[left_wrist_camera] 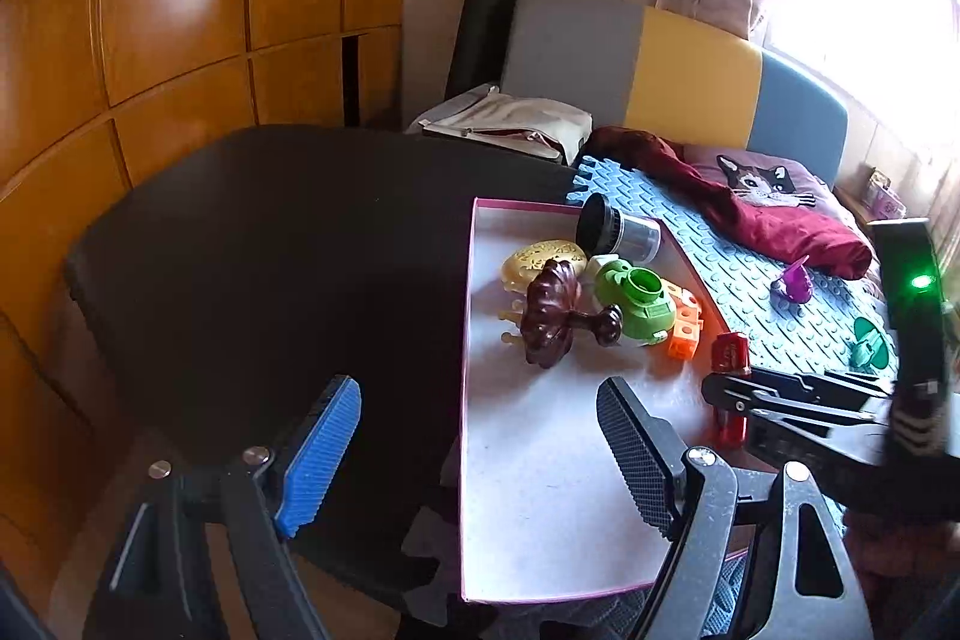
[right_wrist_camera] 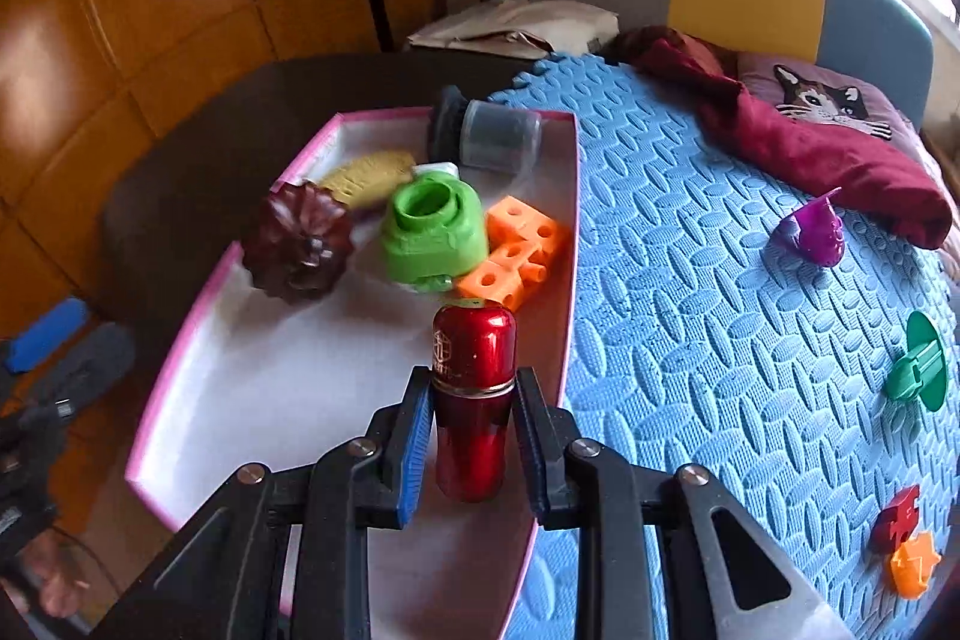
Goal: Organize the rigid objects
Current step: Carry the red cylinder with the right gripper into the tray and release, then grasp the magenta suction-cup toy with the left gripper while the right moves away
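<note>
**Red canister held over the tray**

We see our right claw (right_wrist_camera: pixel 474 436) clamped on a red metal canister (right_wrist_camera: pixel 474 388), both pads pressed to its sides, holding it above the near right part of the pink-rimmed tray (right_wrist_camera: pixel 180 352). Our left claw (left_wrist_camera: pixel 480 454) stands wide apart with nothing between its fingers, poised over the tray's left edge and the dark desk (left_wrist_camera: pixel 270 250).

At the tray's far end lie a green toy (right_wrist_camera: pixel 432 232), orange cube blocks (right_wrist_camera: pixel 522 250), a dark brown fluted piece (right_wrist_camera: pixel 297 250), a yellow piece (right_wrist_camera: pixel 369 175) and a grey jar on its side (right_wrist_camera: pixel 492 139).

On the blue foam mat (right_wrist_camera: pixel 690 310) beside the tray sit a purple toy (right_wrist_camera: pixel 816 232), a green part (right_wrist_camera: pixel 918 370), and small red (right_wrist_camera: pixel 894 520) and orange pieces (right_wrist_camera: pixel 912 571), all well apart from the tray.
</note>
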Available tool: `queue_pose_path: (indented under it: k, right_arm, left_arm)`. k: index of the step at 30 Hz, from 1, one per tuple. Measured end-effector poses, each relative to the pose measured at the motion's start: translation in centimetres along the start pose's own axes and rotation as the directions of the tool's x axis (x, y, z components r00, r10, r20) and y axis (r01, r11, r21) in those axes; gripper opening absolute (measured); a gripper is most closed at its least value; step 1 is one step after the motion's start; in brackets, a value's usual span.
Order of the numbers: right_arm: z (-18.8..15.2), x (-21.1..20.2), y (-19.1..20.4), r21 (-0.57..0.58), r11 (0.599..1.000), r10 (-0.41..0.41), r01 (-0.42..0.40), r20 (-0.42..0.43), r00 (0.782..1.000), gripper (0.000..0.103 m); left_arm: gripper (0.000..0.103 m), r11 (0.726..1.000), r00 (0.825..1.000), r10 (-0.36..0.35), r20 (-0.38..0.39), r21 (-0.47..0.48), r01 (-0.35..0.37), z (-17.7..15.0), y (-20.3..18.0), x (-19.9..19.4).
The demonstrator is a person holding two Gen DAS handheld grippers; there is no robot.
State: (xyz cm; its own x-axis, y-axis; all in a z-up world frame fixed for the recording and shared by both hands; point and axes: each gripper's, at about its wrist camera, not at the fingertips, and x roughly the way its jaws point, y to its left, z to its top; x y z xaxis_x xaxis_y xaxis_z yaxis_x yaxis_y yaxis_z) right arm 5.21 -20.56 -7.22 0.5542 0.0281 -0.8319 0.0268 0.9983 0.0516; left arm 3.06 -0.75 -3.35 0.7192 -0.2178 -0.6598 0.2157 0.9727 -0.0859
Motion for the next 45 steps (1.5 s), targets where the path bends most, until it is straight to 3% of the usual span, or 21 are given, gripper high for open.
queue_pose_path:
  k: [9, 18, 25, 35, 45]
  right_arm:
    - [-0.3, 0.4, 0.6, -0.067, 0.997, -0.045, 0.047, 0.029, 0.999, 0.026]
    - [-0.3, -0.1, 0.3, -0.038, 0.999, 0.0, 0.001, 0.034, 0.999, 0.032]
    - [-0.2, -2.1, -0.8, 0.005, 1.0, 0.029, -0.029, 0.107, 0.994, 0.035]
    - [-0.4, -4.4, -3.9, 0.059, 0.998, 0.006, -0.017, 0.171, 0.985, 0.036]
    - [-1.1, -6.1, -9.1, 0.117, 0.991, -0.084, 0.062, 0.196, 0.977, 0.04]
  left_arm:
    - [0.082, 1.0, 1.0, 0.003, -0.011, 0.008, -0.003, -0.2, -0.1, 0.3]
    - [0.082, 1.0, 1.0, 0.008, -0.007, 0.015, -0.007, -0.2, -0.3, 0.1]
    - [0.082, 1.0, 1.0, 0.007, -0.008, 0.026, -0.007, -0.3, -0.7, 0.1]
    - [0.082, 0.999, 1.0, 0.004, -0.004, 0.052, -0.004, -0.3, -1.5, -0.3]
    - [0.082, 0.997, 1.0, 0.0, -0.008, 0.081, 0.001, -0.1, -2.6, -0.2]
